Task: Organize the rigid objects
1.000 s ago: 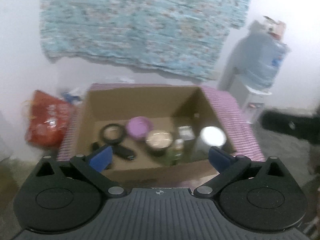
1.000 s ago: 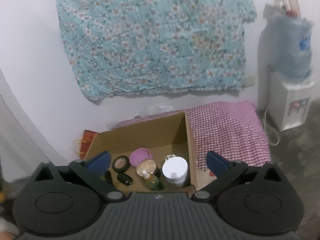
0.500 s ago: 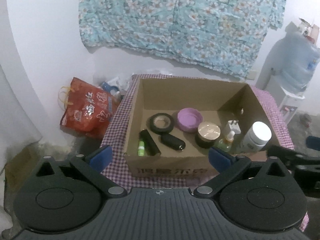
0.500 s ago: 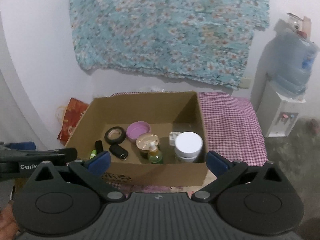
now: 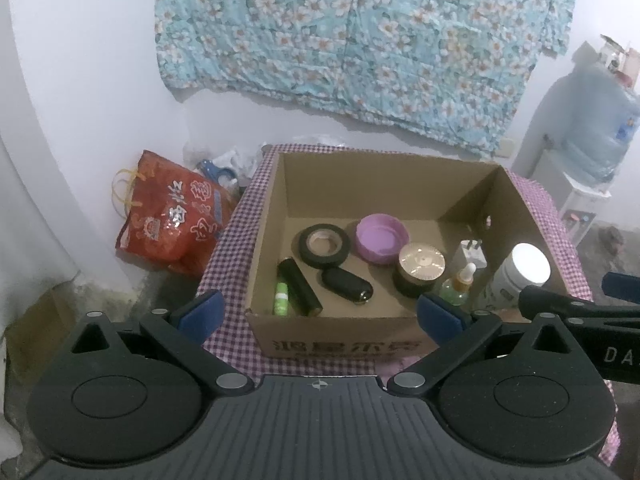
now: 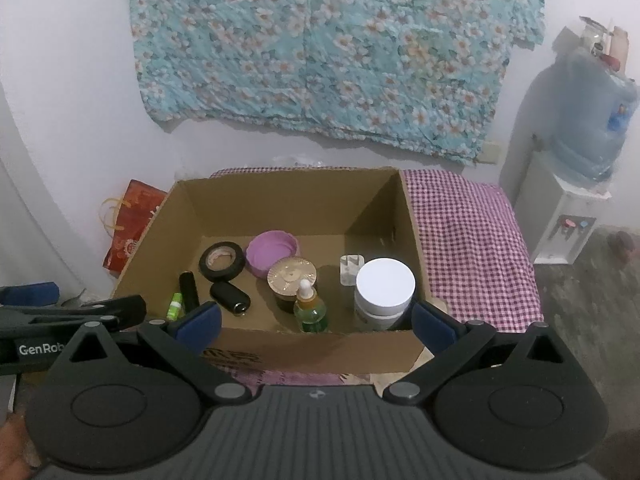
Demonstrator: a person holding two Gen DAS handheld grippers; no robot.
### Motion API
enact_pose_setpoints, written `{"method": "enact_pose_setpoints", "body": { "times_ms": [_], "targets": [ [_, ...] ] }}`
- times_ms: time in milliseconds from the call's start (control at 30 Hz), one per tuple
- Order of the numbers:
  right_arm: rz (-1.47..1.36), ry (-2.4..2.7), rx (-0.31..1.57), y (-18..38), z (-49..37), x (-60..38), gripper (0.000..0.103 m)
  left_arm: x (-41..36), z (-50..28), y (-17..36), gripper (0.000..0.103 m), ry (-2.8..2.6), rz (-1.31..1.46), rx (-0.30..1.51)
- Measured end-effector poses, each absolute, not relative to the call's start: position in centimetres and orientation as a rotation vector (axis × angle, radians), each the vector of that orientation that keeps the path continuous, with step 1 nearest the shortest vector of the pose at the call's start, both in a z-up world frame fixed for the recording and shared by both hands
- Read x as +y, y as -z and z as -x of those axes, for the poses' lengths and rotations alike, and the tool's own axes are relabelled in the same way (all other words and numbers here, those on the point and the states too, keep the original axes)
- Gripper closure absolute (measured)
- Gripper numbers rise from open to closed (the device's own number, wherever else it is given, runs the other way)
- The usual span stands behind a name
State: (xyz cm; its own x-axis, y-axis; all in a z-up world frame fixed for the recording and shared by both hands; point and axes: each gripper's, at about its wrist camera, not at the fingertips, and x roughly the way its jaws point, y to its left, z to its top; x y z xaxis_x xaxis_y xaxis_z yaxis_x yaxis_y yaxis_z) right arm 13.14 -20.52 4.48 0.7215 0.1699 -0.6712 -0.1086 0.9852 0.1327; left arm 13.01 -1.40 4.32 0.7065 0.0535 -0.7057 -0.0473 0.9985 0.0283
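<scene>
Both the left gripper (image 5: 318, 314) and right gripper (image 6: 316, 322) hover empty, jaws apart, before the cardboard box (image 5: 340, 344) on the checkered desk (image 6: 472, 240); inside, the white-lidded jar (image 6: 385, 286) looks rigid, probably smooth-sided, best pinched across its body

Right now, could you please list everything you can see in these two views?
cardboard box: 1, brown, on checked cloth
tape roll: 1, black, box, back left
lid: 1, purple, beside tape
gold-topped jar: 1, dark, box centre
dropper bottle: 1, green, box front
white-lidded jar: 1, white, box right
plug adapter: 1, white, behind jar
key fob: 1, black
black tube: 1
small green tube: 1
checked cloth: 1, purple
bag: 1, red, floor
floral cloth: 1, teal, wall
water dispenser: 1
left hand-held gripper: open
right hand-held gripper: open
</scene>
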Motion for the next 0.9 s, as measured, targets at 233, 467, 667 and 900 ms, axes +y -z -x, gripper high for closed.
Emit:
{"method": "enact_pose_setpoints", "body": {
  "times_ms": [233,467,667,900],
  "targets": [
    [-0.089,-0.149,0.761,-4.23,-13.31,-20.82,0.000,-1.53,-13.00,-4.35,0.000,-0.060,-0.013,0.784],
    [-0.087,-0.147,0.761,-4.33,-13.18,-20.90,0.000,-1.54,-12.87,-4.28,0.000,-0.059,-0.023,0.777],
    [-0.086,-0.148,0.760,-4.33,-13.16,-20.86,0.000,-1.51,-12.75,-4.27,0.001,-0.055,-0.022,0.776],
    [-0.079,-0.155,0.758,-4.59,-12.93,-20.81,0.000,-1.44,-12.67,-4.25,0.001,-0.054,-0.021,0.777]
  ]
}}
